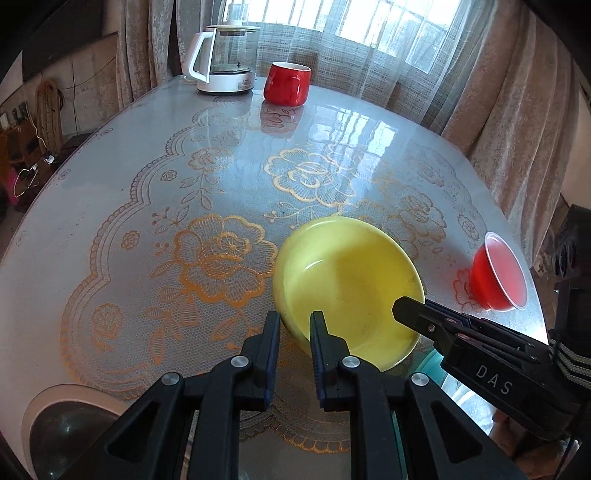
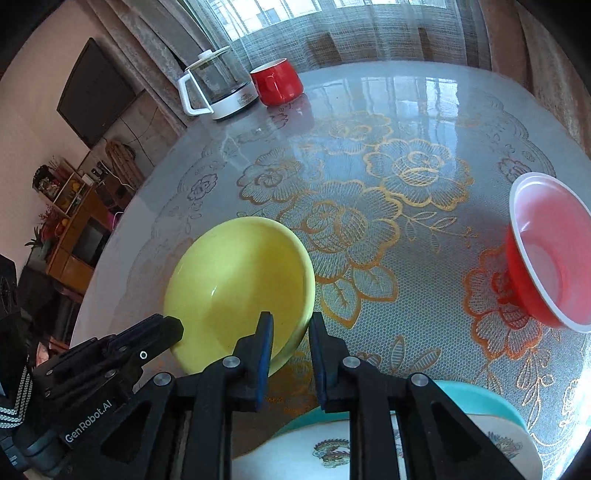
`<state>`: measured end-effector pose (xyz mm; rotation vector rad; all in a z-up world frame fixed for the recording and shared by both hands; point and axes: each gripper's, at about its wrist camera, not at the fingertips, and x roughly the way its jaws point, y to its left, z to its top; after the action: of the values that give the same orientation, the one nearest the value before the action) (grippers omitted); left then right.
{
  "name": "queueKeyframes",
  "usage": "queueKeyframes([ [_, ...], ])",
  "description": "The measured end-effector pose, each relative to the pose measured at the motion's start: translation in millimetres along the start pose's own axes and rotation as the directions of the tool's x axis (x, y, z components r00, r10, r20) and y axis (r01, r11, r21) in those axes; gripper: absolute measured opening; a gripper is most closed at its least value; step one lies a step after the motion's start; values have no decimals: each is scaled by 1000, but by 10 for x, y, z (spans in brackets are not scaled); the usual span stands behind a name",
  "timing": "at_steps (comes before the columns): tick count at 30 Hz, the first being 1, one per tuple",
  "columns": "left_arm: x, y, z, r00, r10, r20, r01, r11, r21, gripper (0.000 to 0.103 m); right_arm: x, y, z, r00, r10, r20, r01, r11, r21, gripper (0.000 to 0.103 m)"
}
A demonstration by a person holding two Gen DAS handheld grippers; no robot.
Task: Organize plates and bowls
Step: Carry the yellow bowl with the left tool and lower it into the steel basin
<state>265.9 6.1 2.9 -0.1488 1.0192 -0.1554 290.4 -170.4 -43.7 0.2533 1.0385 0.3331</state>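
Both jaws clenched on yellow bowl [image 1: 347,284] rim | glossy lace-patterned table [image 1: 147,184] | curtained window [image 1: 369,22]

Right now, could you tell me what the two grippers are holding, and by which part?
Both hold the yellow bowl by its rim: the left gripper straddles the near wall, the right gripper the opposite side, one finger inside and one outside.

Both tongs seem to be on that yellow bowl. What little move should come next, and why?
Probably carry the round glossy yellow bowl a little toward the stacked teal and white plates at the near edge: the left tongs and right tongs already straddle opposite sides of its rim.
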Motion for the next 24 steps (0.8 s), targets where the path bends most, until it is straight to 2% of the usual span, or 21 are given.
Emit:
queueKeyframes([
  [6,-83,-28,-65,999,-21,27,21,1000,8,16,-71,106,-41,1000,-10,25,11,998,-60,20],
  [9,-193,-95,-104,996,-69,61,67,997,34,16,-138,177,-40,999,9,39,-6,997,-78,17],
  [11,-232,-159,-121,995,-56,81,51,997,65,16,-170,220,-47,999,10,47,-6,996,-95,17],
  [13,-217,-162,-124,997,-25,71,21,998,61,16,-137,255,-58,999,-32,37,36,993,-111,17],
  [15,-222,-88,-91,997,-40,62,38,999,38,16,-92,216,-57,999,-34,25,36,995,-90,17],
  [17,-244,5,-24,997,-15,79,14,1000,16,23,-75,158,-71,999,-31,22,33,997,-75,17],
  [19,-206,103,62,998,-15,61,15,1000,-9,33,-53,120,-76,999,-34,14,35,997,-65,17],
  [21,-158,206,128,999,-19,50,22,998,-50,35,-45,91,-67,1000,-24,10,25,998,-52,17],
  [24,-66,271,171,999,0,35,2,998,-61,35,-24,67,-40,1000,-25,11,26,999,-45,19],
])
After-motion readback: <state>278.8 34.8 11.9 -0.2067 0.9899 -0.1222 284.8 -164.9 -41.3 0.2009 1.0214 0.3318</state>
